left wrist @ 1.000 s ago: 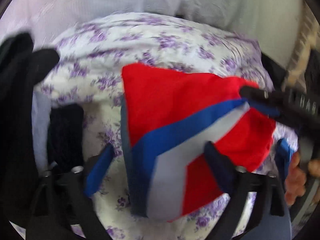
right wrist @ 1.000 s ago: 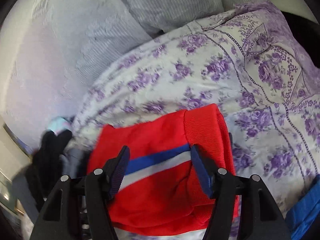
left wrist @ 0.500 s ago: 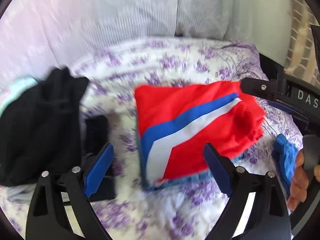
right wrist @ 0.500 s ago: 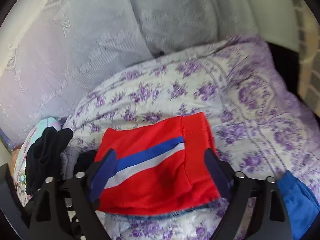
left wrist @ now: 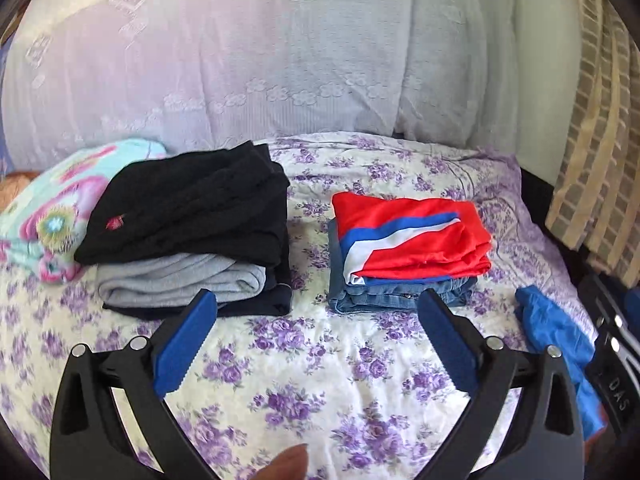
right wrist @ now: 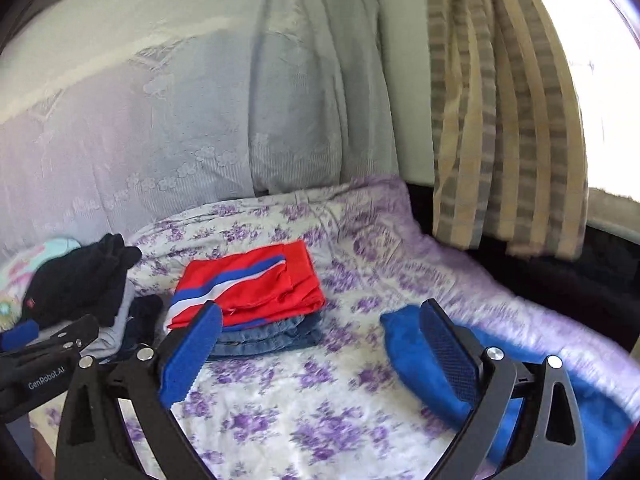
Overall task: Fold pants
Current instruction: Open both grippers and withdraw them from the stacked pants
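Note:
Folded red pants (left wrist: 412, 240) with a blue and white stripe lie on top of folded jeans (left wrist: 396, 294) on the flowered bedspread (left wrist: 320, 380). They also show in the right wrist view (right wrist: 252, 284). My left gripper (left wrist: 316, 320) is open and empty, held back from the stack. My right gripper (right wrist: 320, 328) is open and empty, with a blue garment (right wrist: 408, 344) lying behind its right finger. The blue garment shows at the right in the left wrist view (left wrist: 556, 336).
A stack of folded black and grey clothes (left wrist: 188, 220) lies left of the red pants. A pastel flowered item (left wrist: 48, 208) lies at far left. Pale pillows (left wrist: 240, 52) stand behind. A striped curtain (right wrist: 500, 100) hangs at right.
Both grippers have pulled back and up from the red pants, which now lie released on the jeans. The clothes stack at left came into view.

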A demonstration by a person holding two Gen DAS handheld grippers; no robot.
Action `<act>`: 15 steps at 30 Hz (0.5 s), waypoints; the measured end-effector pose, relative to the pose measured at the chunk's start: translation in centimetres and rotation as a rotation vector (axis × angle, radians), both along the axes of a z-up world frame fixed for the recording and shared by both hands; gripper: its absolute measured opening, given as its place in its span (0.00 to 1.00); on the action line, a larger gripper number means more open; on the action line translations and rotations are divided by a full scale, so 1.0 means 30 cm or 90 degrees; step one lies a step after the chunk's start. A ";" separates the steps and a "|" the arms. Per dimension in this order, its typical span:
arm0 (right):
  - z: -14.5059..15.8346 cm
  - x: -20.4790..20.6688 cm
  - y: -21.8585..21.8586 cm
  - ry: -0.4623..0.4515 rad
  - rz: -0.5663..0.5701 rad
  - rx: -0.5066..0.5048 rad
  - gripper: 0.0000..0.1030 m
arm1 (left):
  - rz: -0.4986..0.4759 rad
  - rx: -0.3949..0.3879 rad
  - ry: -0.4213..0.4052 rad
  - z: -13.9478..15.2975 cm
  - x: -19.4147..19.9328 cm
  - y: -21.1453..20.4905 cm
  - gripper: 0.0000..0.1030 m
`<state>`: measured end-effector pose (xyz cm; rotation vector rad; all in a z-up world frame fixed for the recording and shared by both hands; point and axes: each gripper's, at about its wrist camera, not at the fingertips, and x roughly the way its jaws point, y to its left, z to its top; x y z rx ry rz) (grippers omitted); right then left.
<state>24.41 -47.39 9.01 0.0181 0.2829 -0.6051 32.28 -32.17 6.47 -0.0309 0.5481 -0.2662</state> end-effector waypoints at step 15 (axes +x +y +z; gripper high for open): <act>-0.148 0.143 -0.027 0.106 0.033 0.030 0.96 | -0.077 0.072 -0.028 -0.040 0.019 -0.077 0.95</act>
